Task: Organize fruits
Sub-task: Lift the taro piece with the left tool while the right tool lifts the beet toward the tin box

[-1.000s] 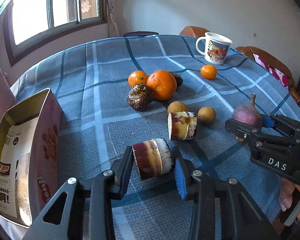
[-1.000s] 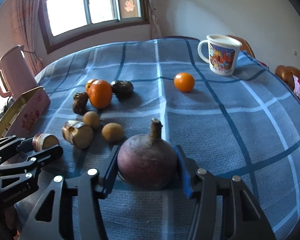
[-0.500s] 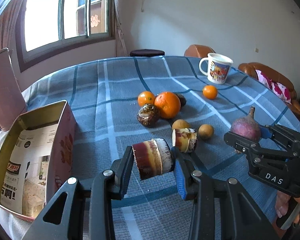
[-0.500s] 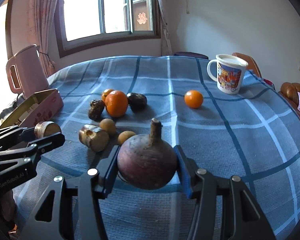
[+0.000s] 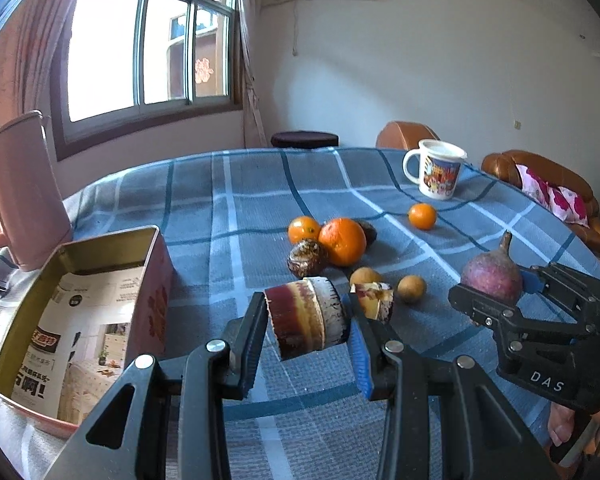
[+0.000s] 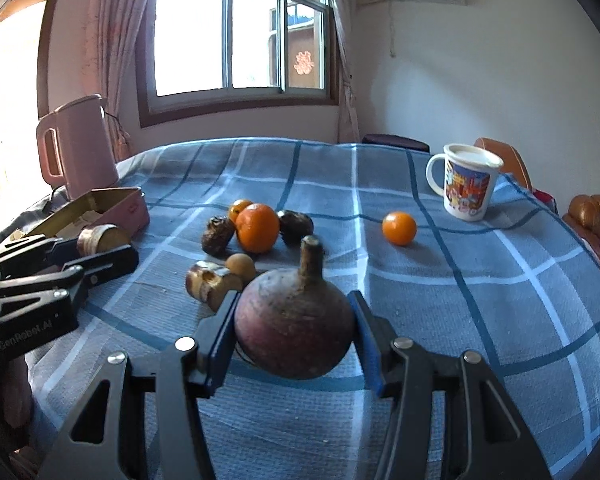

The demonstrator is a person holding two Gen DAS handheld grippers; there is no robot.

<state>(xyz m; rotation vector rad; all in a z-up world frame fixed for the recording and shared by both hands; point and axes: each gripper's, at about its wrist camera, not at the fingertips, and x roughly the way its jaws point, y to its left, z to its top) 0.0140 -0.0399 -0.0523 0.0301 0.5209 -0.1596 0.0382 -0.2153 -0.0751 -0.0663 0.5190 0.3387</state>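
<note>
Fruits, on your blue checked cloth (image 5: 220, 208). Tin (image 5: 80, 312): open, at the cloth's left edge. Large orange (image 5: 342, 240): mid-cloth, dark fruit just beside it. Purple fruit (image 6: 294, 330): clamped in your right gripper (image 6: 294, 340), off the cloth. Cut stalk piece (image 5: 306, 324): pinched in your left gripper (image 5: 308, 340), raised. Small orange (image 5: 422, 216): alone near the mug (image 5: 438, 174).
</note>
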